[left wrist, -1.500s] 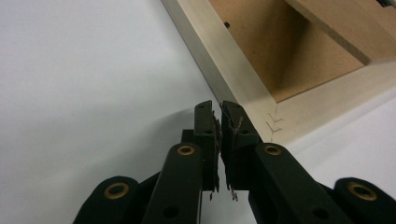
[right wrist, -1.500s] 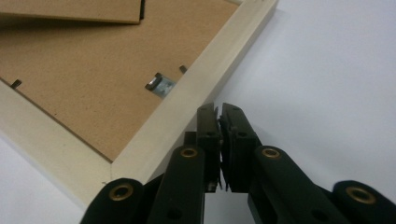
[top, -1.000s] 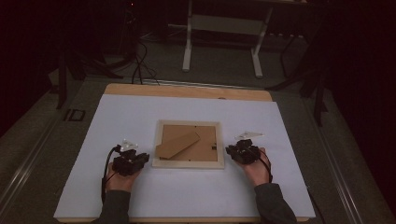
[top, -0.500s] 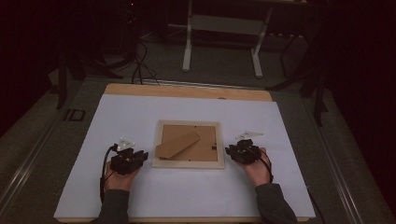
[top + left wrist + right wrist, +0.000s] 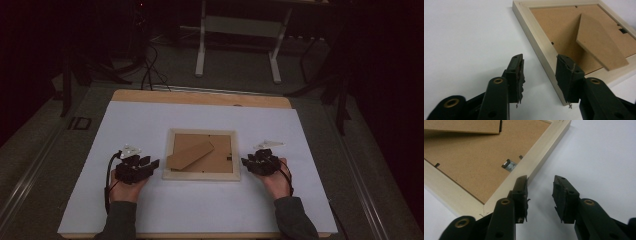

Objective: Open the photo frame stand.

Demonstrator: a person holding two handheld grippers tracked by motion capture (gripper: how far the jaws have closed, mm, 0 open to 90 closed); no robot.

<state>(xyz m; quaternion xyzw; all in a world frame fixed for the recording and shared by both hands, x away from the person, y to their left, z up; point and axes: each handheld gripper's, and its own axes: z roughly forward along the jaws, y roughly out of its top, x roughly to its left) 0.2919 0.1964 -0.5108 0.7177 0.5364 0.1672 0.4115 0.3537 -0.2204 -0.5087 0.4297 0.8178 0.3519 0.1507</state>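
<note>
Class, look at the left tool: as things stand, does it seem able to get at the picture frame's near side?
Probably yes. The left tool is open, right beside the picture frame, with only bare white table around it.

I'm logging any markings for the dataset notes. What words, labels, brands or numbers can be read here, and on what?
None can be read.
Frame: its brown backing, stand and pale wood border carry no print.
Left gripper and right gripper: black jaws, no lettering.
Table: plain white sheet, unmarked.
</note>
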